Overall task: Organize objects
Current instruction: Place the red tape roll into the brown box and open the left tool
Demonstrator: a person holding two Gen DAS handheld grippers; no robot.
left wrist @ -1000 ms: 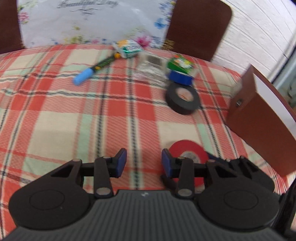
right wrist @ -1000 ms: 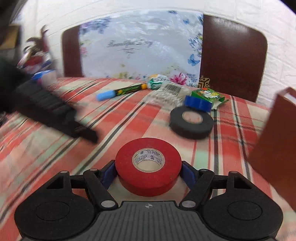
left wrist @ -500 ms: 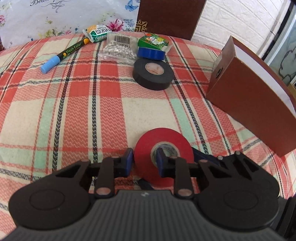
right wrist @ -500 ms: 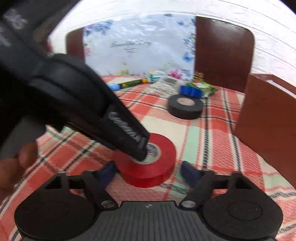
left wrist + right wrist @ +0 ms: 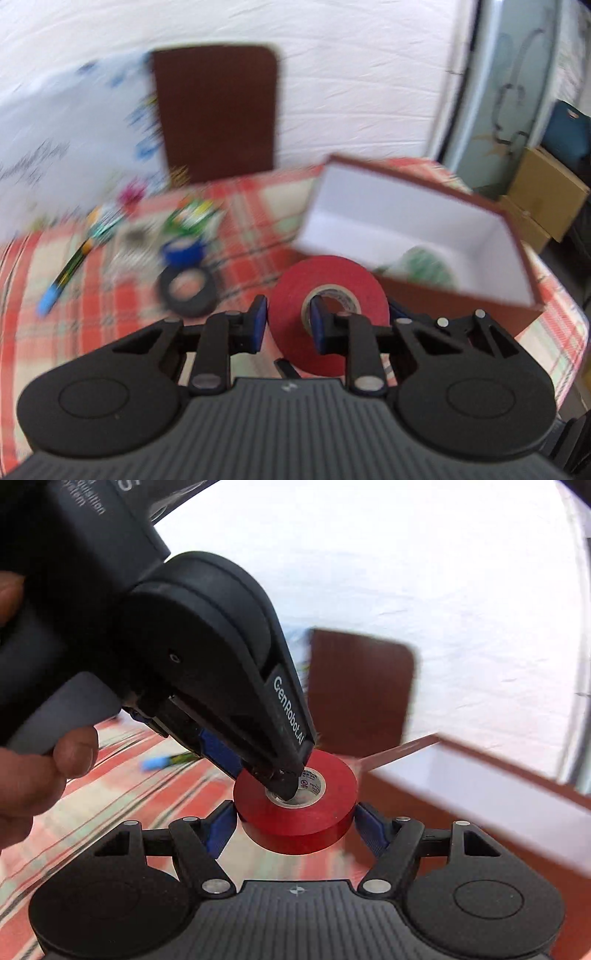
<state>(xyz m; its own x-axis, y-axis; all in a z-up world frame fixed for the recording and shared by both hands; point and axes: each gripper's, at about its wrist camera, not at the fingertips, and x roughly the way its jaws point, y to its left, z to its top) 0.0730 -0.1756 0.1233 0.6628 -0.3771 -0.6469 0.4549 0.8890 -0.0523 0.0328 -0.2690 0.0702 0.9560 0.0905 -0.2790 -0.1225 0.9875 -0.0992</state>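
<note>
While pinched through its core, red tape roll (image 5: 328,291) in left tongs (image 5: 286,325) (above tablecloth (image 5: 92,314)).

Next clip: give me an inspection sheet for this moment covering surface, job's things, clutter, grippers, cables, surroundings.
Surface: table under a red, green and cream plaid cloth.
Job's things: red tape roll held on edge in front of the open brown box, which has a white lining and a greenish item inside, blurred.
Clutter: black tape roll, blue tape roll, blue-capped marker, green packets, all blurred.
Grippers: left gripper shut on the roll's wall, one finger through the core; right gripper open, fingers either side of the roll, contact unclear.
Cables: nothing seen.
Surroundings: white wall, brown chair back, floral sheet, cardboard boxes at right.
</note>
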